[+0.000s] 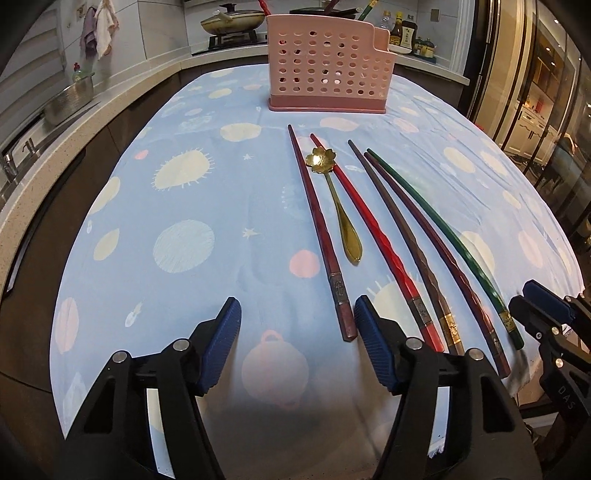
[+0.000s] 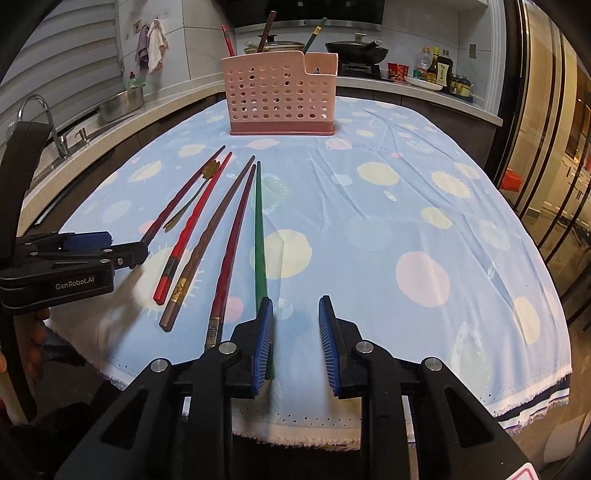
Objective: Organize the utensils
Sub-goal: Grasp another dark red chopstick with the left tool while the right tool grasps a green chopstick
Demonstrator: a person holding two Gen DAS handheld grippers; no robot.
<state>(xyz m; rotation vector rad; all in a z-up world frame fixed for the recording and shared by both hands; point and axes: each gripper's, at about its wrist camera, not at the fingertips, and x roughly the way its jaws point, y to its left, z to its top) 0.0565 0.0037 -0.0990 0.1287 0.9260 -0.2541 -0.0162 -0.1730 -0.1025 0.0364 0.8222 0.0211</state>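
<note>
Caddy (image 2: 282, 96) holds three upright chopsticks (image 2: 266, 31) | both grippers' fingers spread, grasping nothing

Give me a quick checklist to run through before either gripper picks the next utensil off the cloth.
1. Left gripper open: ok.
2. Right gripper open: ok.
3. Both grippers holding nothing: ok.
4. Green chopstick between the right gripper's fingers: not ok, it lies beside the left pad.
5. Gold spoon lying apart from the chopsticks: not ok, its bowl overlaps the red chopstick.
6. Room left in the pink holder: cannot tell; some chopsticks already stand in it.
</note>
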